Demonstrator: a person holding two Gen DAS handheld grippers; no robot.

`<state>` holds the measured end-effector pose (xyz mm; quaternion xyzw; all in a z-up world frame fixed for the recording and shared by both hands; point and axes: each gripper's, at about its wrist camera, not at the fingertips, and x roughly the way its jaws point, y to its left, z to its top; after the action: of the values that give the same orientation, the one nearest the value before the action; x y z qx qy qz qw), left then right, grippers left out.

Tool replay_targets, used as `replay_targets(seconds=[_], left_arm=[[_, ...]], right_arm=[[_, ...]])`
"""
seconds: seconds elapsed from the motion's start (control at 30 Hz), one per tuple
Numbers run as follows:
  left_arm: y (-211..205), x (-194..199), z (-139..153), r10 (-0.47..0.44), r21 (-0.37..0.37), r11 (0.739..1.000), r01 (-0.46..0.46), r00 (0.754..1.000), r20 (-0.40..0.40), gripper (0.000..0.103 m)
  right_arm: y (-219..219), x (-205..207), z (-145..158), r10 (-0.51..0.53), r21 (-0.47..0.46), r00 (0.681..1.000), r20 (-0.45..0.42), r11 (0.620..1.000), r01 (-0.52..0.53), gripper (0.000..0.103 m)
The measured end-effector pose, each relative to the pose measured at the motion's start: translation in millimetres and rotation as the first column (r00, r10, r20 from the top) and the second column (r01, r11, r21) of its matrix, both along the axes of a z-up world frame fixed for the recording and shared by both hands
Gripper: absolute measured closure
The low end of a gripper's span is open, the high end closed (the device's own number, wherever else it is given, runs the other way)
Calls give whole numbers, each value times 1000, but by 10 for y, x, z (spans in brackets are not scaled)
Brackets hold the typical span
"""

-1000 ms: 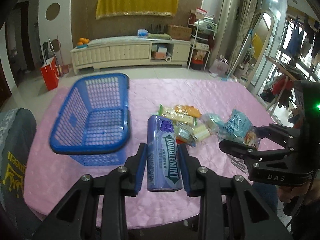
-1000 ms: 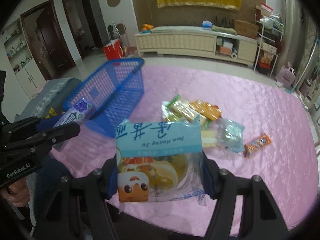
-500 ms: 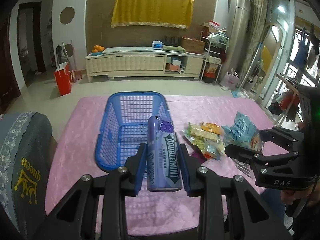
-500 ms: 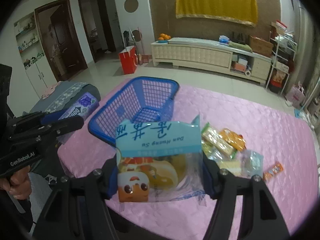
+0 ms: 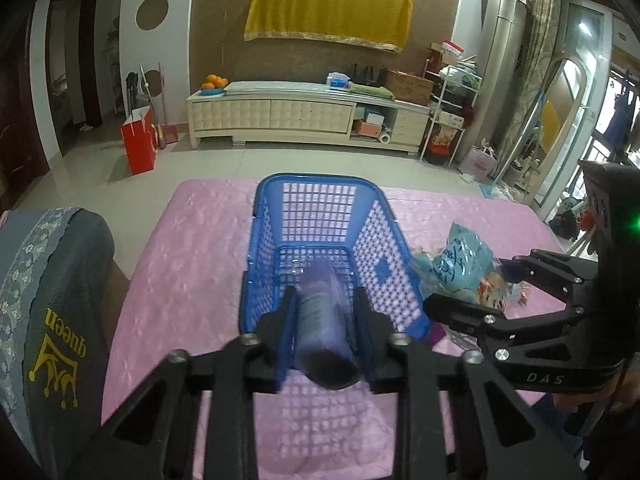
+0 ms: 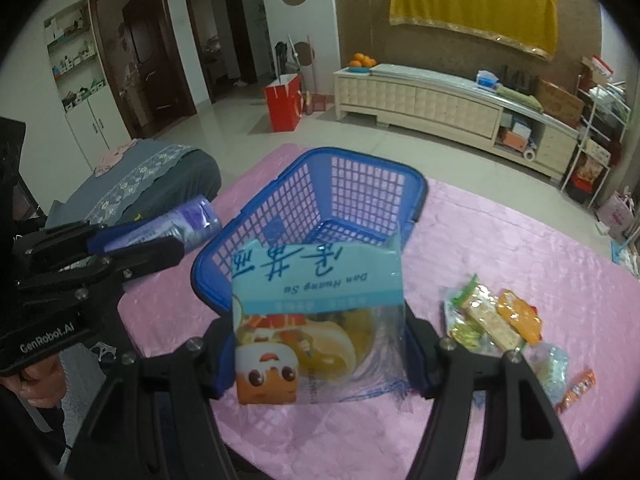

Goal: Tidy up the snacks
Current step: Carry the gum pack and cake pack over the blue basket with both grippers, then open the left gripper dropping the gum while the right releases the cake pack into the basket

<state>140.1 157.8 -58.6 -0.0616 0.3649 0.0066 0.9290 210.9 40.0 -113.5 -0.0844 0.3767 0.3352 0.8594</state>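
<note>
yellow cloth (image 5: 328,8) on wall above cream cabinet (image 5: 308,116); oranges (image 5: 214,81) on cabinet's left end; red bag (image 6: 284,102) on floor.

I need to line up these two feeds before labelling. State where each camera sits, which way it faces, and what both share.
Left wrist: on the left gripper, looking down its fingers over the purple gum tube, its jaws closing on it, into the blue plastic mesh basket; right gripper at right.
Right wrist: on the right gripper, over the light-blue pastry bag; left gripper and a hand at left.
Shared: basket, pink tablecloth, both snacks.
</note>
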Motion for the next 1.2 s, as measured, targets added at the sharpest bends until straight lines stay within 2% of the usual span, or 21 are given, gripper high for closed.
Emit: replay_targets(seconds=[0.07, 0.1, 0.17, 0.33, 0.6, 0.87, 1.03, 1.2], left_arm=[[71, 61, -25, 0, -8, 1000, 0, 1000, -1, 85], [94, 93, -40, -6, -9, 1000, 6, 1000, 0, 90], [125, 172, -77, -16, -2, 1000, 16, 1000, -5, 92], [192, 305, -164, -23, -17, 1000, 23, 999, -23, 93], [257, 367, -313, -27, -32, 999, 25, 998, -64, 92], [301, 399, -381, -30, -50, 998, 26, 996, -80, 92], [352, 399, -409, -20, -52, 999, 16, 996, -84, 83], [366, 372, -395, -16, -42, 999, 12, 996, -87, 78]], right_arm=[[67, 55, -48, 13, -3, 1000, -10, 1000, -13, 32], [93, 83, -65, 18, -6, 1000, -12, 1000, -18, 32], [153, 148, -121, 19, -18, 1000, -22, 1000, -20, 32], [228, 252, -182, 34, -3, 997, -65, 999, -35, 32], [353, 318, -287, 39, -39, 996, -85, 998, -43, 32], [398, 355, -320, 29, -61, 997, -72, 998, -34, 32], [416, 375, -330, 24, -56, 997, -72, 998, -28, 29], [447, 349, -332, 29, -68, 998, -63, 997, -33, 25]])
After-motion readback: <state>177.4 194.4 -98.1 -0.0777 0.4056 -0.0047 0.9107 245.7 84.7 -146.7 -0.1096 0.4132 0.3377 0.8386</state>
